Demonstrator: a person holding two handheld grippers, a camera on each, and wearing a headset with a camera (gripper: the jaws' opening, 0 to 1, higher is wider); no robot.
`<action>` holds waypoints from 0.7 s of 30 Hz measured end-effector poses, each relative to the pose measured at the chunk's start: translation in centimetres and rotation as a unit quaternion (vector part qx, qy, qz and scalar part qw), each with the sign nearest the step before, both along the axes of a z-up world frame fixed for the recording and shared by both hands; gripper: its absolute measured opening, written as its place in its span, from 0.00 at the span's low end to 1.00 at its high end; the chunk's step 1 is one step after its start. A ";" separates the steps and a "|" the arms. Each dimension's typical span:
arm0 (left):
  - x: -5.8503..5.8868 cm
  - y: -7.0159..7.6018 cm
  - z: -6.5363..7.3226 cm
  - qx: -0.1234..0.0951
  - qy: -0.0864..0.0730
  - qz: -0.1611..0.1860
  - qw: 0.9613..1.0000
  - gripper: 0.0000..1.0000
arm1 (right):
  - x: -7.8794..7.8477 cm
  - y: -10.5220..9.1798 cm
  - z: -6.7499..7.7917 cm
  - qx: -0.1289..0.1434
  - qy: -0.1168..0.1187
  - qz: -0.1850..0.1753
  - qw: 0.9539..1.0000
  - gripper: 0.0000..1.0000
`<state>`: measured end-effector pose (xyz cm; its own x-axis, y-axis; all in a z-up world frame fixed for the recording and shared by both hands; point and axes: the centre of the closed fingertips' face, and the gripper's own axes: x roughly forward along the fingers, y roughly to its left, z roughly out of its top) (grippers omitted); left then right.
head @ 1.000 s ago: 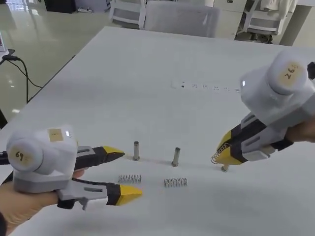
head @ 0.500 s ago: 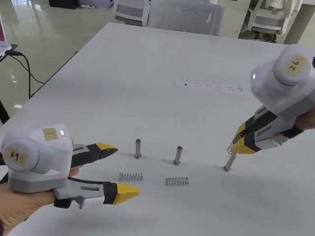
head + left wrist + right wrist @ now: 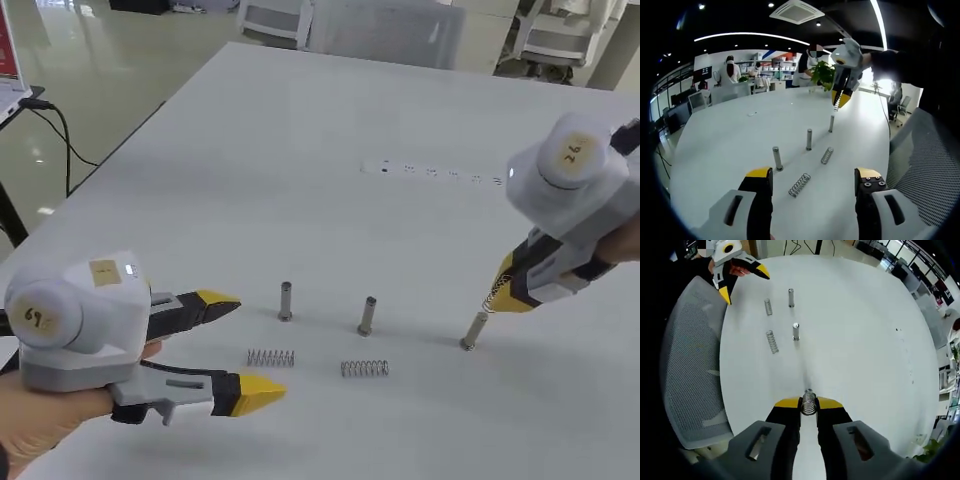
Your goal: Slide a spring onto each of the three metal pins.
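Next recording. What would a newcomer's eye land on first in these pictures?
The right gripper, shut on a spring, hangs just above the rightmost pin in a row of three on the white table. The left gripper is open at the near left. Beside it a loose spring and a second loose spring lie in front of the left pin and the middle pin, both bare.

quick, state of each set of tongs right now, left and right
left tongs: open, holding nothing
right tongs: closed on a spring
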<state>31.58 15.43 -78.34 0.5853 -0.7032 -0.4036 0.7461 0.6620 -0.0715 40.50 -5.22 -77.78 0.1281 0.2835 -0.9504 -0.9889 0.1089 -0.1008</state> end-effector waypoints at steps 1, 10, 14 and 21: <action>0.0 0.0 0.0 0.000 0.000 0.001 1.000 0.65 | 0.1 -0.1 -0.2 -0.002 0.002 -0.001 1.000 0.13; 0.1 0.2 -0.2 0.000 0.002 0.003 1.000 0.65 | 0.5 -0.2 -1.0 -0.009 0.008 -0.003 1.000 0.13; 0.1 0.2 -0.3 0.000 0.003 0.004 1.000 0.64 | 0.6 -0.2 -1.3 -0.013 0.009 -0.001 1.000 0.13; 0.1 0.2 -0.4 0.000 0.005 0.004 1.000 0.64 | 0.7 -0.1 -1.9 -0.015 0.015 0.000 1.000 0.13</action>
<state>31.72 15.66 -78.70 0.5862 -0.6987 -0.4100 0.7407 0.6673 -0.0782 41.22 -5.29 -79.64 0.0995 0.2556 -0.9616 -0.9915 0.1072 -0.0741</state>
